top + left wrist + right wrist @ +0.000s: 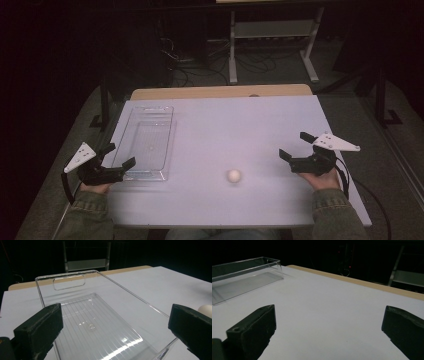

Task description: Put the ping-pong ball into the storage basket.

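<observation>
Both hand-held grippers gape wide, holding nothing: left hand-held gripper (120,156) by clear tray (150,125), right hand-held gripper (295,145) well apart. White ball (233,175) lies between (on bench (260,120)).

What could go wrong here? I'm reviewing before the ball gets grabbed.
The small white ball lies loose on the smooth white table, so a nudge from either open tongs could roll it away. The clear plastic tray is light and sits right by the left tongs, which might bump it.

Left hand-held gripper (121,156) and right hand-held gripper (295,146) both gape wide, empty.
</observation>
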Demonstrator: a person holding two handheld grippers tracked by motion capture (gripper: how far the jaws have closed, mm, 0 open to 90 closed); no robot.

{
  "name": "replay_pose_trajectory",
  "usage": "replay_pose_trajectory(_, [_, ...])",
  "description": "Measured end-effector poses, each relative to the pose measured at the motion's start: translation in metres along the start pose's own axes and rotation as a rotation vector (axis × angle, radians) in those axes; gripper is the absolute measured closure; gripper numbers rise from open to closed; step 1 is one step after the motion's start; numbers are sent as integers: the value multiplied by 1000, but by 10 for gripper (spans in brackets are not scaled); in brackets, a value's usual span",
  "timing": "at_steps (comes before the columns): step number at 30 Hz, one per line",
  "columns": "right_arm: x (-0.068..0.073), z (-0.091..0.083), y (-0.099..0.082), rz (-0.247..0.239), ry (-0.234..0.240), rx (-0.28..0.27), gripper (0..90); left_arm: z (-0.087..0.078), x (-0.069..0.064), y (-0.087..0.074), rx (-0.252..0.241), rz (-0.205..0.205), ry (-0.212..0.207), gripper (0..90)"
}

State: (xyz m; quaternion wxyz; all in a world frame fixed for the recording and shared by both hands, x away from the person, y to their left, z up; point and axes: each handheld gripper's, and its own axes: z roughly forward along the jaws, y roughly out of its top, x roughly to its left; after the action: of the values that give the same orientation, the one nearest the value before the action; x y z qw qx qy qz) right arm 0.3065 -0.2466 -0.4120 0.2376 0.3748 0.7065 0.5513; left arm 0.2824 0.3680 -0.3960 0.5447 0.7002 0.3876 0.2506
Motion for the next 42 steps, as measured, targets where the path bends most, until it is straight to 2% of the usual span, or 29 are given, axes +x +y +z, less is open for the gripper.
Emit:
replay_pose_trajectory(10, [3,-1,1,-13,2,-13,0,2,-2,0,14,9,2,0])
replay_pose_trajectory(21, [4,-1,1,-12,7,-5,0,9,-4,8,14,14,5,0])
replay_pose_trajectory(24, [3,-1,1,-10,4,-3,0,10,-4,11,19,24,-3,0])
replay_pose_trajectory(27, [3,-2,1,-8,2,-4,0,11,-5,14,6,7,-19,0])
replay_pose_trajectory(36, [3,-2,1,-8,1,-2,0,19,-12,23,30,40,-42,0])
replay_pose_trajectory(42, [5,0,1,-15,12,7,0,25,-19,35,56,100,-58,0])
